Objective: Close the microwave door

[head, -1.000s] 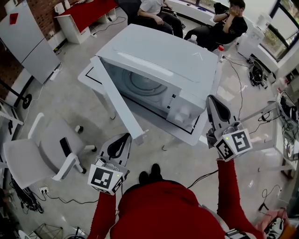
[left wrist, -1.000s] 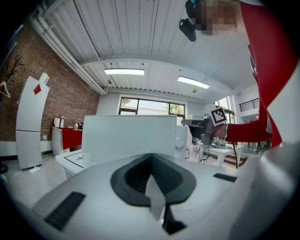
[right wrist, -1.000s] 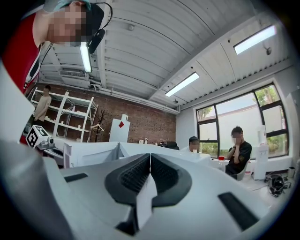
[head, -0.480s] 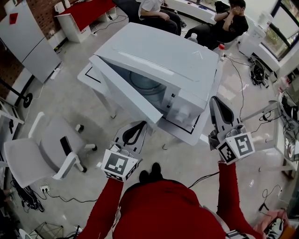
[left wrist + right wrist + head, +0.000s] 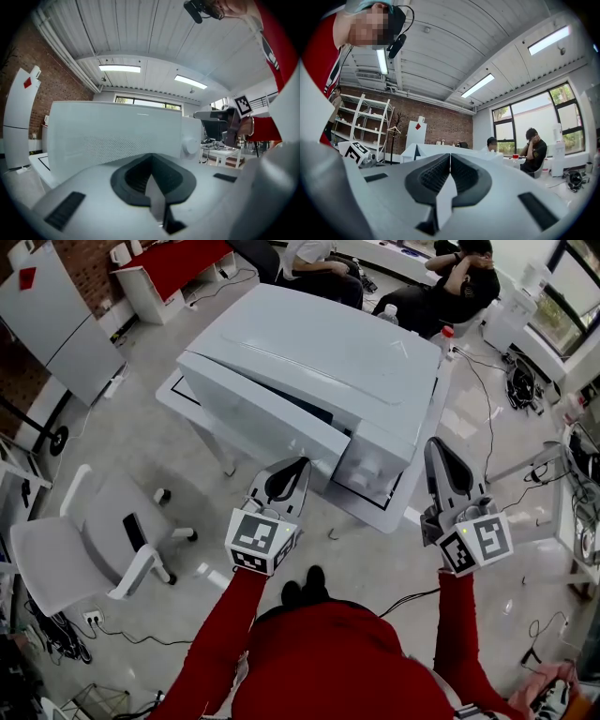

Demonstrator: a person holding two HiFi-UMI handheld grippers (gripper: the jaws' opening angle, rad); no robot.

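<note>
A large white microwave (image 5: 328,352) stands on a white table (image 5: 180,390). Its door (image 5: 253,409) is swung almost flat to the front, with a dark gap still showing along its top right edge. My left gripper (image 5: 298,467) is shut on nothing, and its tip is at the door's lower right edge. In the left gripper view the door (image 5: 112,131) fills the space just beyond my left gripper (image 5: 151,161), with the control knob (image 5: 190,146) to the right. My right gripper (image 5: 434,446) is shut and empty and hangs to the right of the microwave's control panel, clear of it.
A white office chair (image 5: 84,549) stands on the floor at the left. Two seated people (image 5: 459,287) are behind the table, and a bottle (image 5: 389,315) stands near the microwave's far corner. Cables (image 5: 511,385) lie on the floor at the right.
The door has swung from wide open to nearly shut. My left gripper moved forward and to the right along with it. The right gripper has hardly moved.
</note>
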